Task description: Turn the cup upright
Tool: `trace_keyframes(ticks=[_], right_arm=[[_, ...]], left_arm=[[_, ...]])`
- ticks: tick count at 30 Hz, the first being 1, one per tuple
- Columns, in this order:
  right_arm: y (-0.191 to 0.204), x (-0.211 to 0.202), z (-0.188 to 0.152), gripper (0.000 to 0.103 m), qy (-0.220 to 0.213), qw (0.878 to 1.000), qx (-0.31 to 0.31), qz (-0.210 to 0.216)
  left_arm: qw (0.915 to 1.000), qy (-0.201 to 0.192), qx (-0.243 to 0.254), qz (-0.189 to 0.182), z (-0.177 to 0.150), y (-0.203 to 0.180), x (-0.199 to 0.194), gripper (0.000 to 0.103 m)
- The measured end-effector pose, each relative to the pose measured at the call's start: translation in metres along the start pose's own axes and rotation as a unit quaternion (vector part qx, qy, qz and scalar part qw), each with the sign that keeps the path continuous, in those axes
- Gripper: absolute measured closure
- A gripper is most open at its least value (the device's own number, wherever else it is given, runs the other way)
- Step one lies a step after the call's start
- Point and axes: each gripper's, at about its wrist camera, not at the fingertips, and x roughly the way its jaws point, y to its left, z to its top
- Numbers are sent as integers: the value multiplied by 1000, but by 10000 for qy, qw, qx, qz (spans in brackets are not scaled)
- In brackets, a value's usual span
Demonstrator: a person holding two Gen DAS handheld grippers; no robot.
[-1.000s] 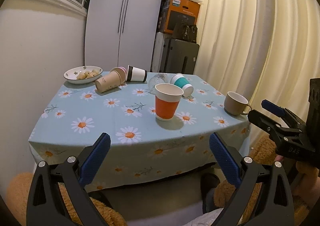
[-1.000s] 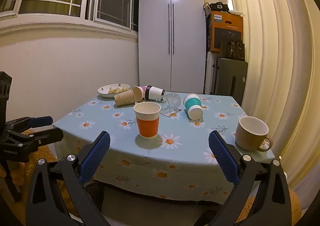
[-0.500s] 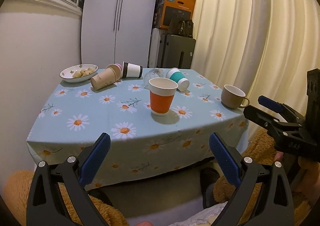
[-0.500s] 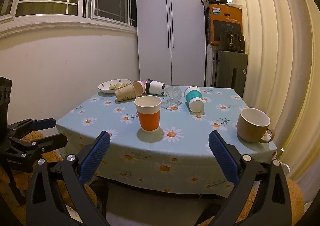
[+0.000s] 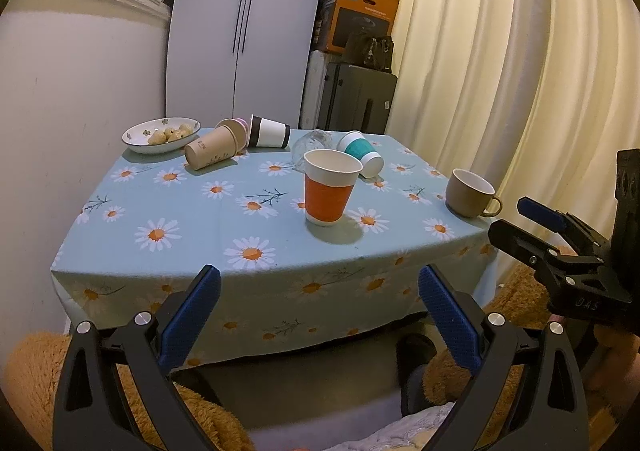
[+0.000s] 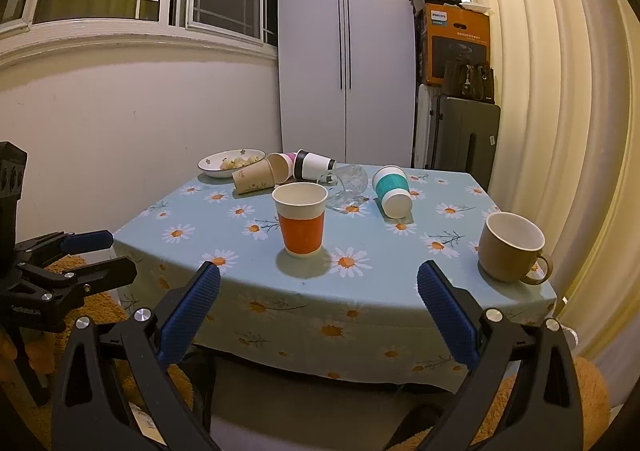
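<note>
An orange paper cup [image 5: 329,190] [image 6: 301,218] stands upright near the table's front. Behind it lie on their sides a teal cup [image 5: 360,153] [image 6: 393,191], a clear glass [image 5: 311,145] [image 6: 347,185], a black-and-white cup [image 5: 268,131] [image 6: 314,165] and a brown paper cup [image 5: 212,149] [image 6: 254,178] with a pink cup tucked behind it. A beige mug [image 5: 470,193] [image 6: 512,247] stands upright at the right. My left gripper [image 5: 319,311] and right gripper [image 6: 318,303] are both open and empty, held off the table's front edge.
A white bowl [image 5: 161,134] with food sits at the table's back left. The table [image 5: 192,219] wears a blue daisy cloth. A white wardrobe, a dark suitcase, an orange box and curtains stand behind. A brown furry seat lies below the grippers.
Both grippers have drawn back from the table a little. Nothing on the table has moved.
</note>
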Motion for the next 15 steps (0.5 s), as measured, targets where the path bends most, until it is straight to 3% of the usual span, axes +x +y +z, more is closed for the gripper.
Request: trace_keyframes(ticks=[15], right_arm=[[4, 4, -1, 5, 87, 9999, -69, -59]], left_arm=[[9999, 97, 71, 79, -2, -3, 6, 7]])
